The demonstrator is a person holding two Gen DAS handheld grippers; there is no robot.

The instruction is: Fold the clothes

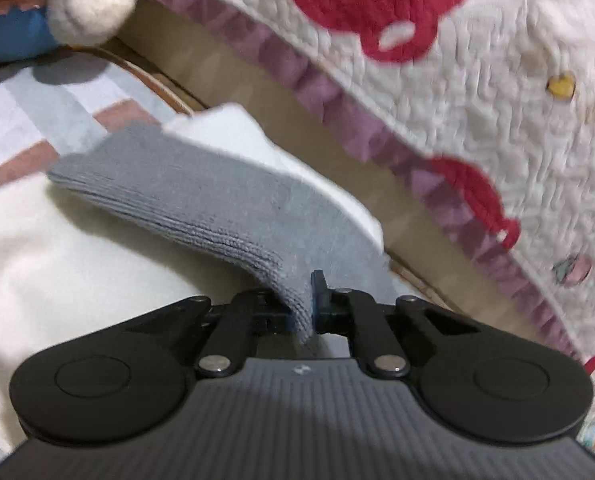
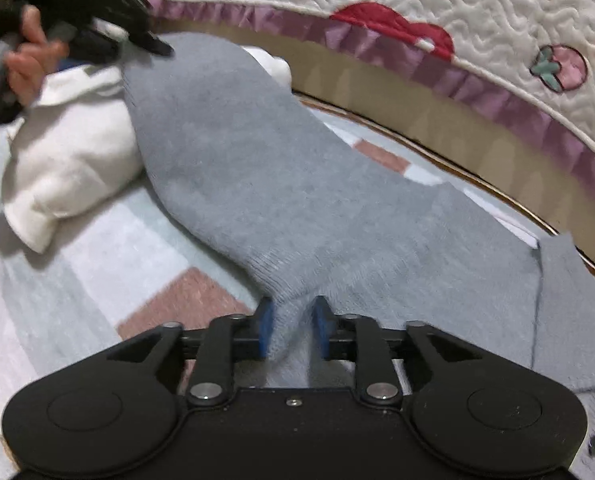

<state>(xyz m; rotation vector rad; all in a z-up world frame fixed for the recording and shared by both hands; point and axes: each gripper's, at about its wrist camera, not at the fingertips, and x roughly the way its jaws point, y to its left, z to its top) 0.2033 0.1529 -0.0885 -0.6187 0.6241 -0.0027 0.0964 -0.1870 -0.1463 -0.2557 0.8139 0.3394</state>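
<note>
A grey knit garment [image 2: 257, 152] stretches between both grippers above a striped cloth surface. My right gripper [image 2: 293, 326] is shut on one end of it, the fabric bunched between the blue pads. In the left wrist view the same grey garment [image 1: 217, 208] curves away from my left gripper [image 1: 303, 312], which is shut on its ribbed edge. The left gripper [image 2: 97, 20] also shows at the top left of the right wrist view, held by a hand [image 2: 25, 60] at the garment's far end. A white garment [image 2: 69, 152] lies under the grey one.
A white quilt with red shapes and a purple ruffle [image 1: 477, 92] hangs along the right and back. A tan edge [image 2: 437, 120] runs below it. The pink, white and pale-blue striped cloth [image 2: 97, 264] covers the surface. A white plush item [image 1: 93, 0] sits far left.
</note>
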